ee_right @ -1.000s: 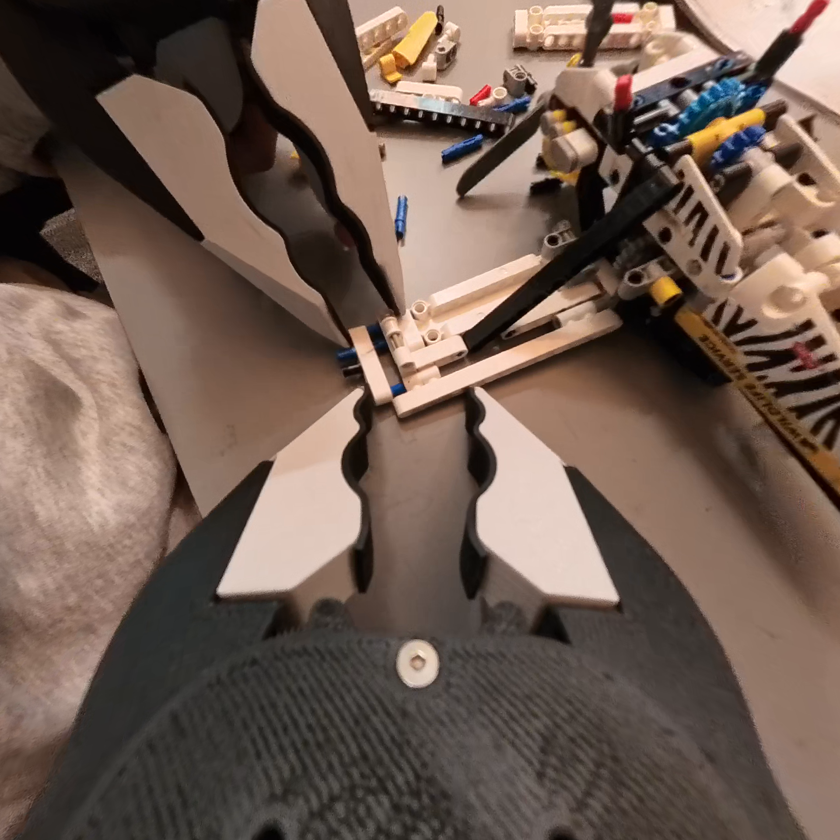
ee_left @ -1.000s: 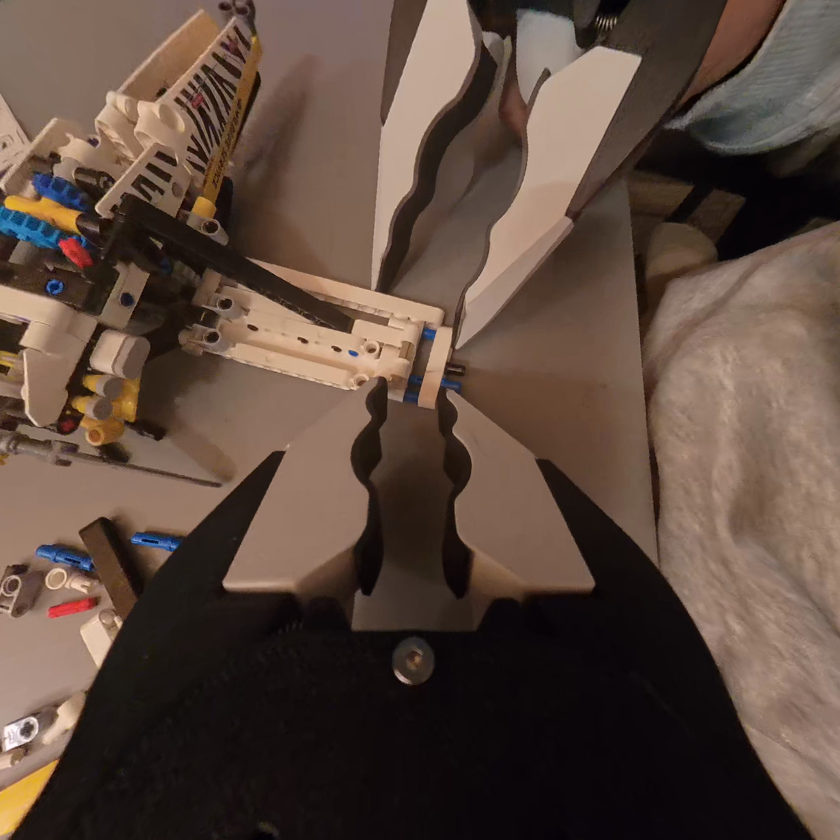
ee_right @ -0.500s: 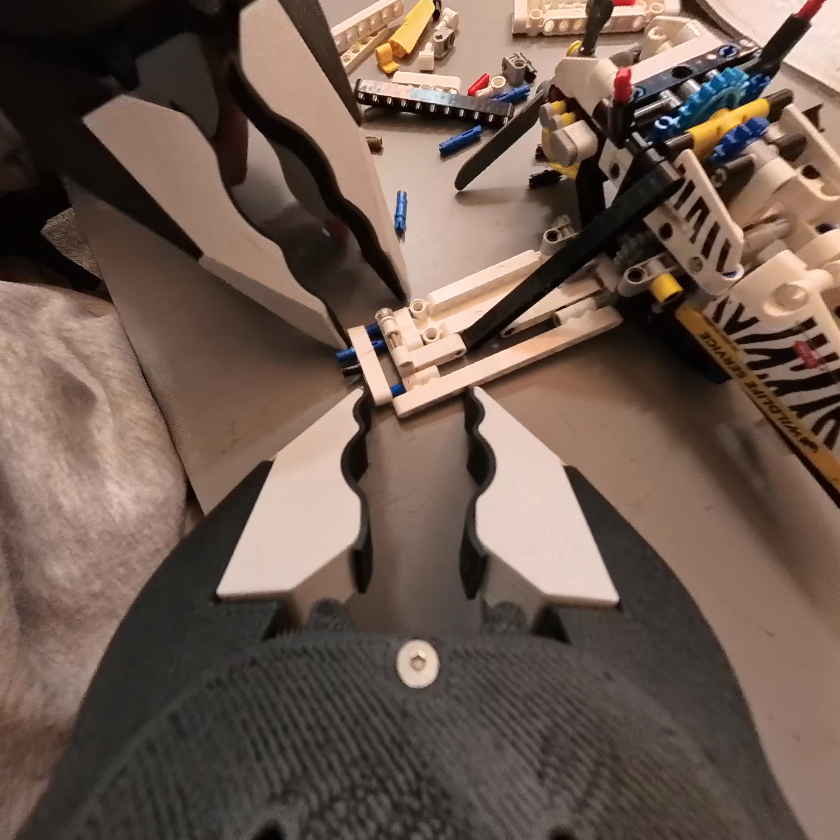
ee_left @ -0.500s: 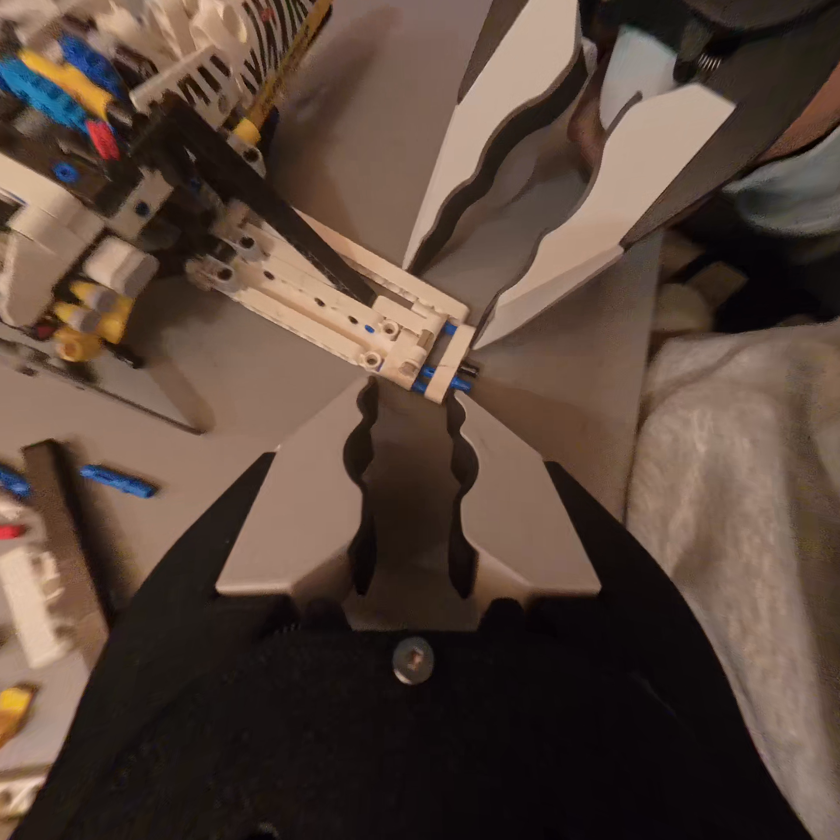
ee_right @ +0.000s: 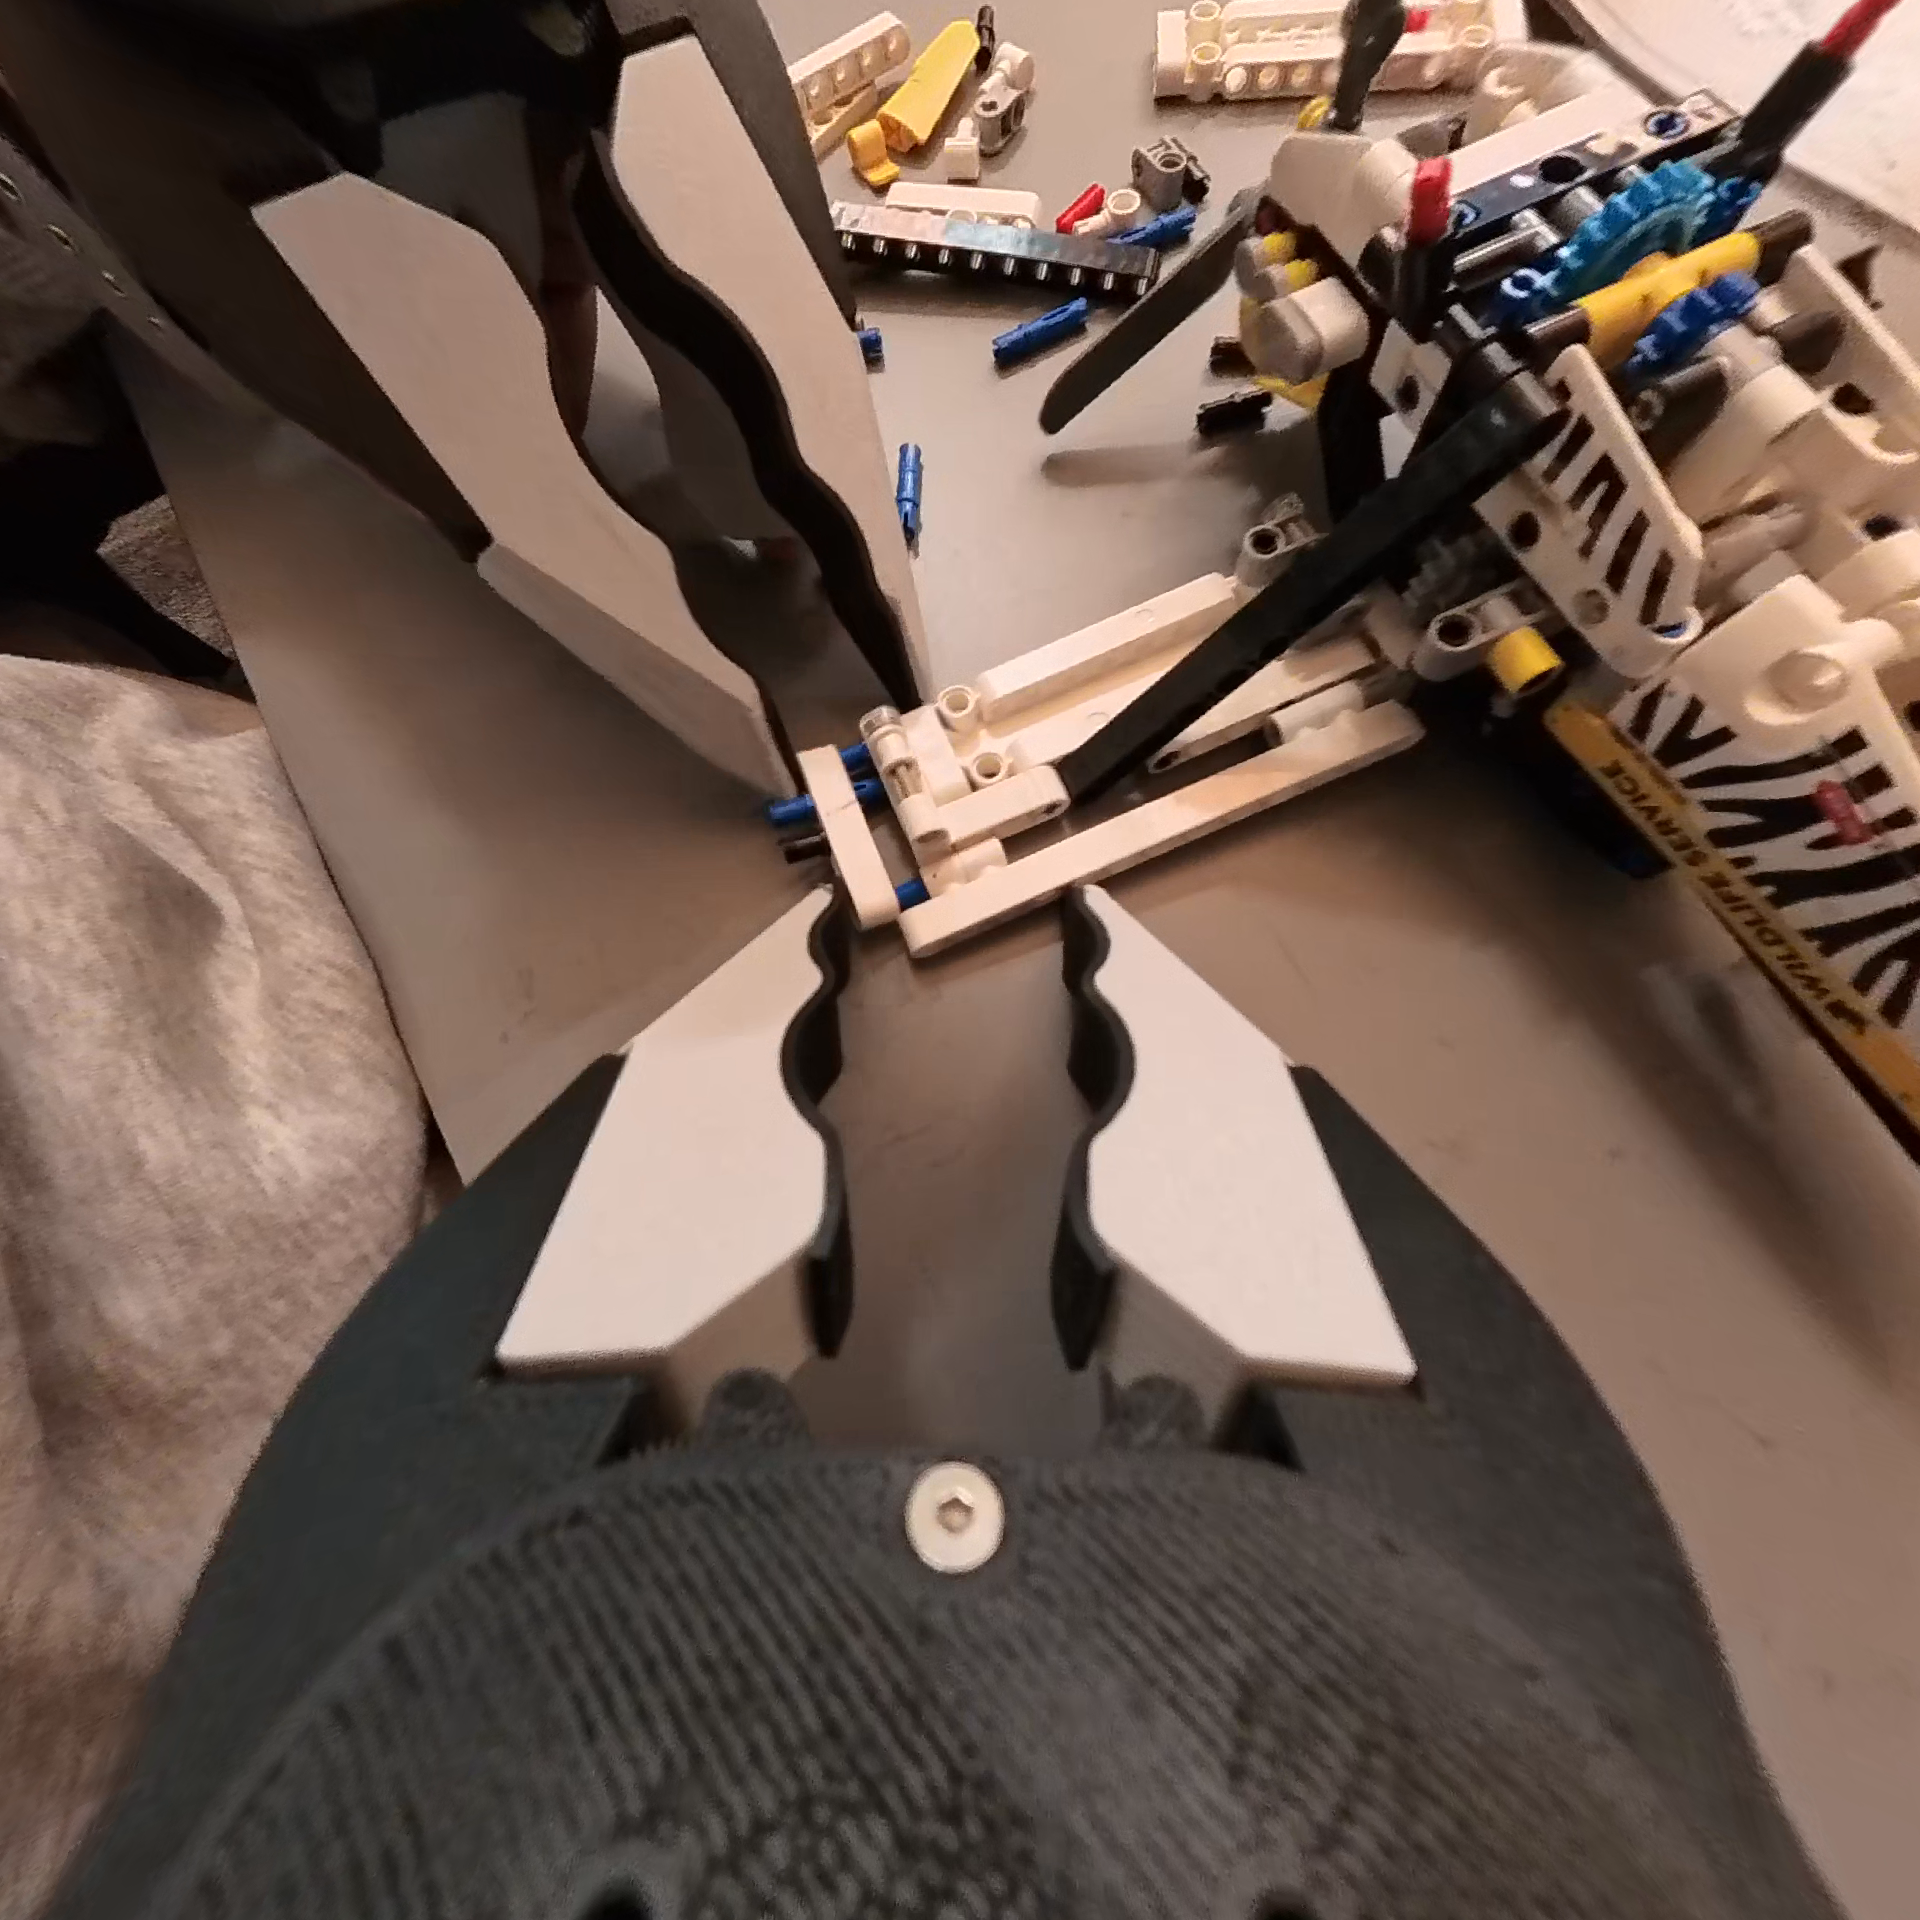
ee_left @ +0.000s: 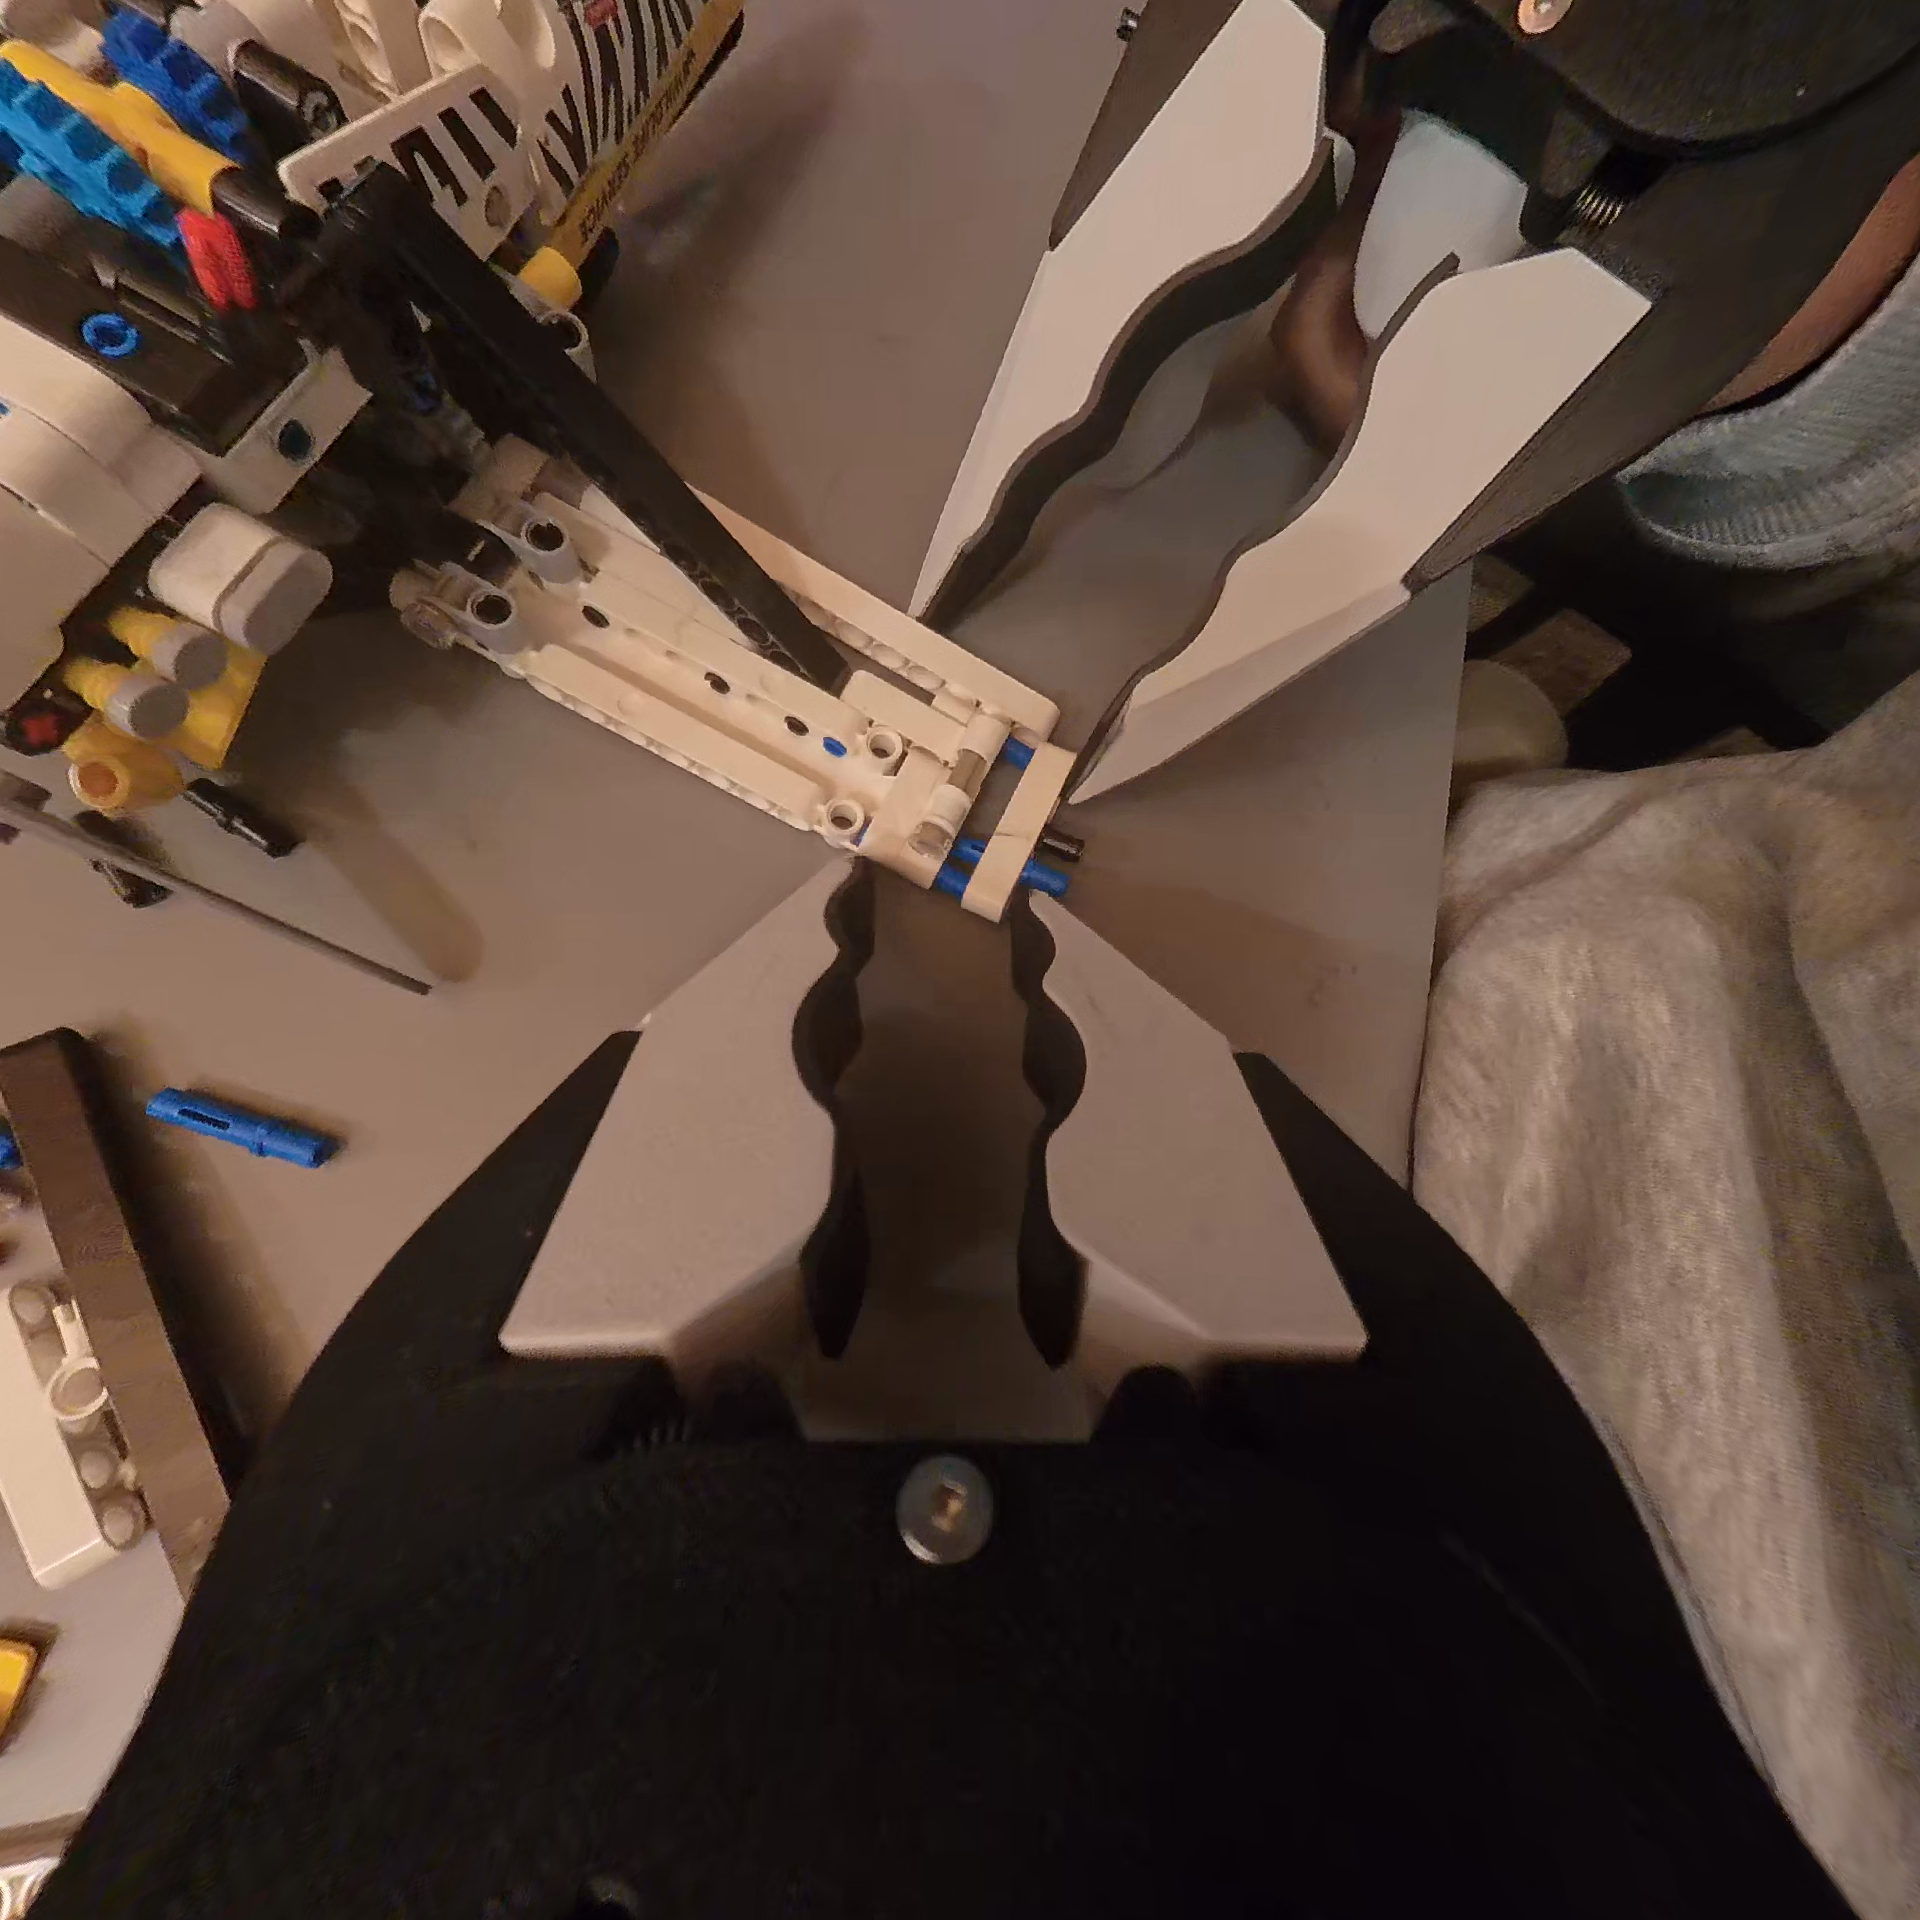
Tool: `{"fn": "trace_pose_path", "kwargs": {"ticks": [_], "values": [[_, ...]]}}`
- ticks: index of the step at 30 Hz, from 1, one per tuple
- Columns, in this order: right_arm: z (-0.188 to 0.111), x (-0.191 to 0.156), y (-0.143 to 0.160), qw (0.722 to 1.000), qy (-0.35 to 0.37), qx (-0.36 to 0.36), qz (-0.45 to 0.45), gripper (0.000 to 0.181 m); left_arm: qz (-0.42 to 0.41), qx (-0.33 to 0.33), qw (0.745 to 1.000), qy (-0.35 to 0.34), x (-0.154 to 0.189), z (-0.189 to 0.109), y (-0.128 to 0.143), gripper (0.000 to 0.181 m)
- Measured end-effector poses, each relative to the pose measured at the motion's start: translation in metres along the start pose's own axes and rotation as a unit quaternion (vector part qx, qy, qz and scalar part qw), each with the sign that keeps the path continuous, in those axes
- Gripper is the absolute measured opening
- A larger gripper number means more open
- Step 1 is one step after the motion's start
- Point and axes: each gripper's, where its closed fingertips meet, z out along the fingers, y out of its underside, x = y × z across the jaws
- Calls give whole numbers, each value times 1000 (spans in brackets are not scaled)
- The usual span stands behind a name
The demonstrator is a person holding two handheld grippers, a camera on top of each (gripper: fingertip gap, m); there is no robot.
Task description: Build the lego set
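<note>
The lego model (ee_left: 208, 343) is white and black with zebra-striped panels, blue gears and yellow parts; it also shows in the right wrist view (ee_right: 1621, 457). Its white tail boom (ee_left: 727, 707) (ee_right: 1164, 831) lies on the grey table and points to the table's edge. A short white beam on blue pins (ee_left: 1023, 826) (ee_right: 847, 831) sits loosely at the boom's end. My left gripper (ee_left: 940, 902) is open, its tips at that beam's near end. My right gripper (ee_right: 951, 914) is open at the opposite side. Each gripper shows in the other's view (ee_left: 1003, 701) (ee_right: 847, 732).
Loose parts lie on the table: a blue pin (ee_left: 239, 1127), a dark long beam (ee_left: 104, 1247), a white beam (ee_left: 57, 1455), a black studded beam (ee_right: 997, 249), a yellow piece (ee_right: 925, 104), another blue pin (ee_right: 909, 488). A grey blanket (ee_left: 1662, 1143) (ee_right: 156, 987) lies past the table's edge. The tips of both grippers are at nearly the same place. From the left gripper's tips to the blue pin (ee_left: 239, 1127) is close to 10 centimetres.
My left gripper has swung, so the model now sits higher and closer in its view; its tips stay at the boom's end. My right gripper has hardly moved.
</note>
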Motion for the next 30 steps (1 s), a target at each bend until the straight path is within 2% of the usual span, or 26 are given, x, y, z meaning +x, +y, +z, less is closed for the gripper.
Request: {"fn": "trace_pose_path", "kwargs": {"ticks": [15, 26, 30], "values": [[1, 3, 0, 1000, 10, 3, -15, 40, 12, -1, 1000, -11, -2, 0, 0, 20], [1, 2, 1, 999, 17, 0, -49, 41, 127, -9, 991, -38, 0, 0, 2, 17], [1, 2, 1, 998, 22, 1, -52, 41, 145, -9, 988, -49, 0, 0, 2, 16]]}}
